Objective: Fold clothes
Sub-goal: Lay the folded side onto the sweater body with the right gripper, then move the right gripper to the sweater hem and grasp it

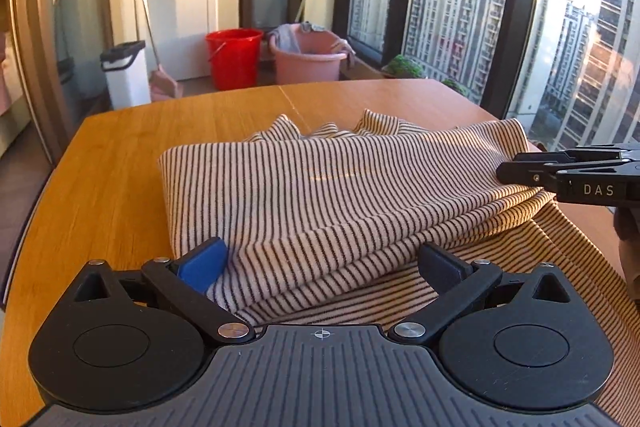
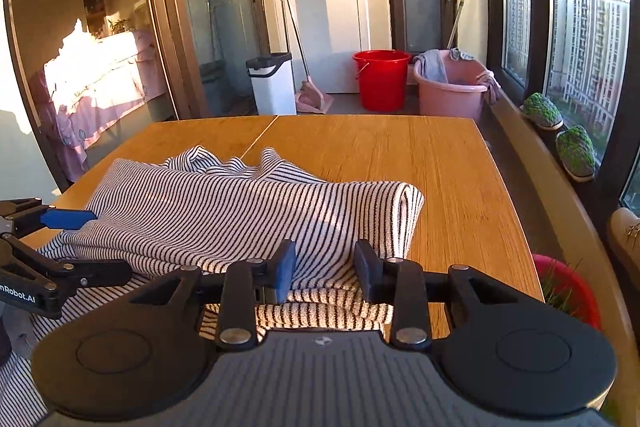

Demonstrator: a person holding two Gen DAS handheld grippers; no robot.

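A black-and-white striped garment (image 1: 320, 187) lies partly folded on the wooden table (image 1: 120, 195); it also shows in the right wrist view (image 2: 224, 211). My left gripper (image 1: 320, 259) is open wide at the garment's near left edge, with the cloth lying between its fingers. My right gripper (image 2: 325, 269) is open, its fingers a hand's width apart over the garment's near right edge. The right gripper also shows from the side in the left wrist view (image 1: 516, 173), touching the folded edge. The left gripper shows in the right wrist view (image 2: 80, 243).
Beyond the table (image 2: 440, 179) stand a red bucket (image 2: 382, 79), a pink basin (image 2: 452, 87), a white bin (image 2: 272, 83) and a broom. Windows and a sill with potted plants (image 2: 574, 151) run along the right. A red pot (image 2: 572, 291) sits below the table's right edge.
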